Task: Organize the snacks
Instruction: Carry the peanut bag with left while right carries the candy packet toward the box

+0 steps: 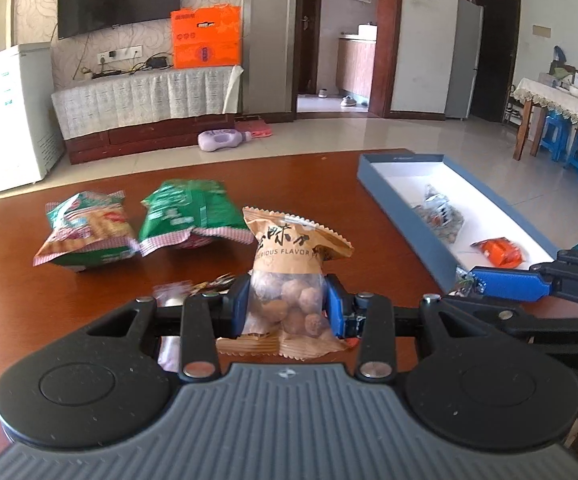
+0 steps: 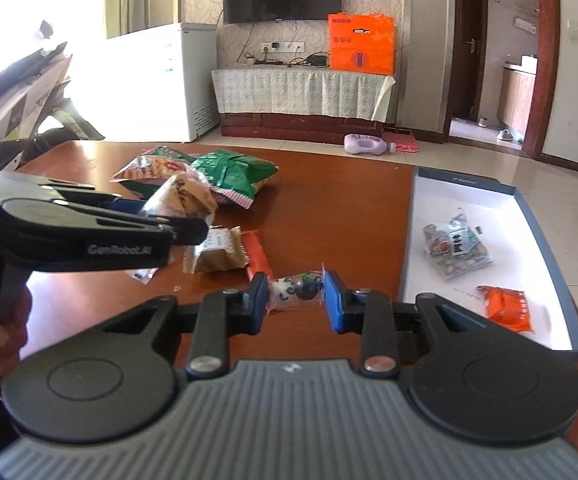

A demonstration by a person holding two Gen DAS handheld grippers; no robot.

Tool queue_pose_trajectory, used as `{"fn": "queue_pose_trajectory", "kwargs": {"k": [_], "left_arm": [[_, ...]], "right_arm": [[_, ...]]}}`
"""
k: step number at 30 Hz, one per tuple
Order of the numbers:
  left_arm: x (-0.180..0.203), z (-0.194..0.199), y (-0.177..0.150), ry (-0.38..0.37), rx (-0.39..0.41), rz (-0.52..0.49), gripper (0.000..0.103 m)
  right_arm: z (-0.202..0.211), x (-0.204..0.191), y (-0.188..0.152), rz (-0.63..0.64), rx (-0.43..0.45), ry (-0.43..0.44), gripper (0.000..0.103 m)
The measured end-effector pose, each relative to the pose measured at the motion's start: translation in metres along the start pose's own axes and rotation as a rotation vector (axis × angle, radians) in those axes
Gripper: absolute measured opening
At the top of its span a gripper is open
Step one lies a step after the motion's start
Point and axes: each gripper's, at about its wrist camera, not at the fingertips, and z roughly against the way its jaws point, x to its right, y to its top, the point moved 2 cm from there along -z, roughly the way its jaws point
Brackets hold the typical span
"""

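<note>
My left gripper (image 1: 287, 306) is shut on a brown paper bag of round snacks (image 1: 289, 280) and holds it upright above the table; it also shows in the right wrist view (image 2: 181, 200). My right gripper (image 2: 296, 298) is shut on a small clear packet with a black and white print (image 2: 295, 290), just above the table. The blue box with a white inside (image 2: 545, 248) lies to the right. It holds a clear snack bag (image 2: 455, 246) and an orange packet (image 2: 507, 306).
Two green and red snack bags (image 1: 85, 230) (image 1: 189, 214) lie at the far side of the brown table (image 1: 329, 184). A tan packet (image 2: 221, 254) and an orange wrapper (image 2: 257, 254) lie near the middle. The table's far edge faces a tiled floor.
</note>
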Motion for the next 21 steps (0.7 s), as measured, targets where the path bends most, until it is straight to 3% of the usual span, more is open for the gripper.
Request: {"fn": "queue_pose_trajectory", "kwargs": {"k": [21], "left_arm": [[0.067, -0.048, 0.033, -0.089, 0.033, -0.052, 0.044]], "right_arm": [[0.009, 0.067, 0.0, -0.071, 0.036, -0.109, 0.034]]}}
